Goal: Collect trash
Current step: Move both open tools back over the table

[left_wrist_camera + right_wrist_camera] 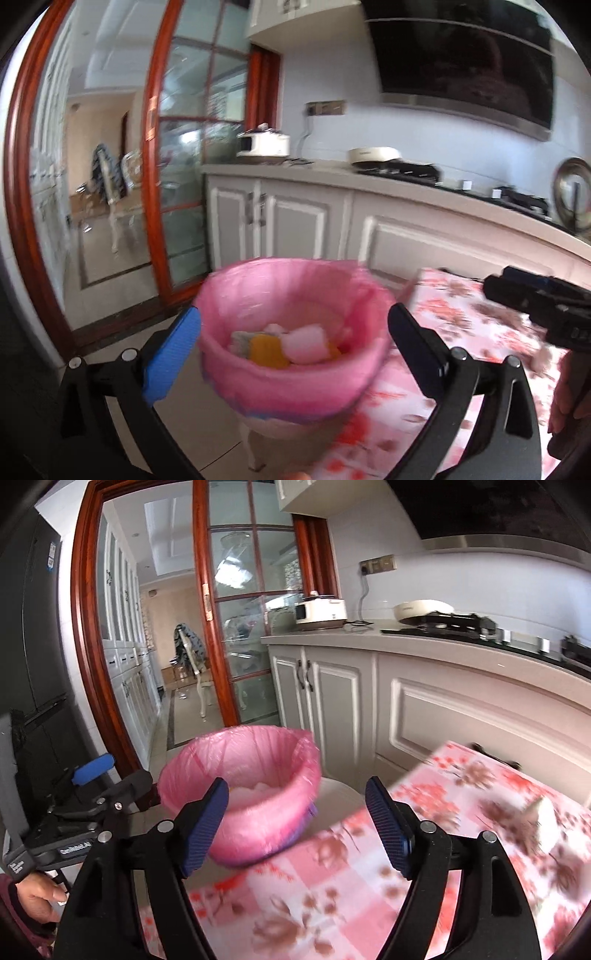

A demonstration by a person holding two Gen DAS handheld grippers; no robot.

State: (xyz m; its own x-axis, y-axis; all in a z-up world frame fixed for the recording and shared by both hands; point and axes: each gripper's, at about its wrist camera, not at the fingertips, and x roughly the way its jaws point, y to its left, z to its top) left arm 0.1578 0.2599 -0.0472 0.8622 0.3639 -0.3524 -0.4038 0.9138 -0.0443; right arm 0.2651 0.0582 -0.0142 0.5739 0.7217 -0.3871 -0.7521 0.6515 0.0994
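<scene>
A small round bin lined with a thin pink plastic bag [291, 332] stands just past the edge of a table covered in a pink and white flowered cloth [461, 332].

Only the left wrist view looks down into the bin: there lie pale pink crumpled pieces [306, 345], an orange scrap [267, 354] and a greyish scrap, all blurred. The right wrist view sees the bin from lower and farther off, with just something pale inside, and alone shows a white wad [546, 819] lying on the cloth to the right.

The left gripper [293, 338], black with blue pads, points slightly downward at the bin, its jaws spread wide with the bin showing between them, nothing pinched. In the right wrist view a hand [40, 897] grips its handle. The right gripper [295, 827] is likewise tilted down, jaws wide apart and empty, over the table's near corner.

Beyond are white panelled kitchen cabinets [332, 690] under a pale counter with a white cooker [321, 611], a black hob, a dark extractor hood, and a red wooden glass sliding door [240, 627] to a tiled hallway.
</scene>
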